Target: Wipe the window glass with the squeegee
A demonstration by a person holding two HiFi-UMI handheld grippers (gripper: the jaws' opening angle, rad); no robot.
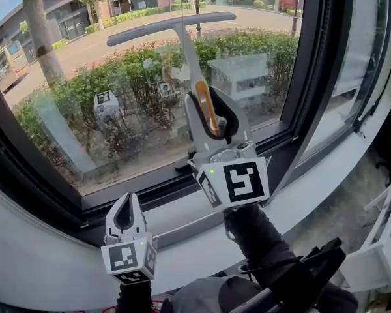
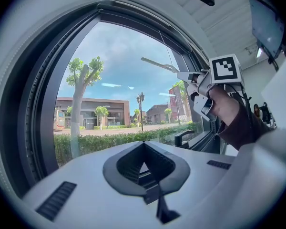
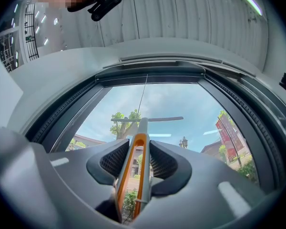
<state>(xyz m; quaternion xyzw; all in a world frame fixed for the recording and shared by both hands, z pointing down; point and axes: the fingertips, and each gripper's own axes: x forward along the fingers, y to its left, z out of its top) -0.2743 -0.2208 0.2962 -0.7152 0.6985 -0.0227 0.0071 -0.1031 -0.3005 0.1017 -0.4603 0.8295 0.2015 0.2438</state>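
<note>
Right gripper (image 1: 208, 98): raised in front of the pane, jaws pointing up and slightly away from the person. They are clamped on the orange-edged handle of the squeegee (image 1: 188, 51).
Right arm: a dark-sleeved forearm (image 1: 260, 240) reaches up and forward from the lower right. The marker cube (image 1: 238, 182) sits just above the wrist.
Squeegee: roughly upright. Its shaft rises out of the jaws to a long crossbar blade lying nearly level, high on the window glass (image 1: 85, 64). I cannot tell from here whether the blade presses on the glass.
Right gripper view: the handle (image 3: 133, 175) runs straight up between the two dark pads (image 3: 164, 163), with the blade (image 3: 148, 119) set against the sky.
Left gripper (image 1: 126, 206): held low and to the left, over the white sill (image 1: 39, 259). It points up toward the dark lower frame (image 1: 150, 194), well apart from the squeegee.
Left jaws: tips together, nothing between them. In the left gripper view only the frame shows through the small gap between the pads (image 2: 126, 168).
Seen from the left gripper (image 2: 144, 147): the right gripper (image 2: 196, 86) and its squeegee (image 2: 157, 63) stand higher, off to the right.
</note>
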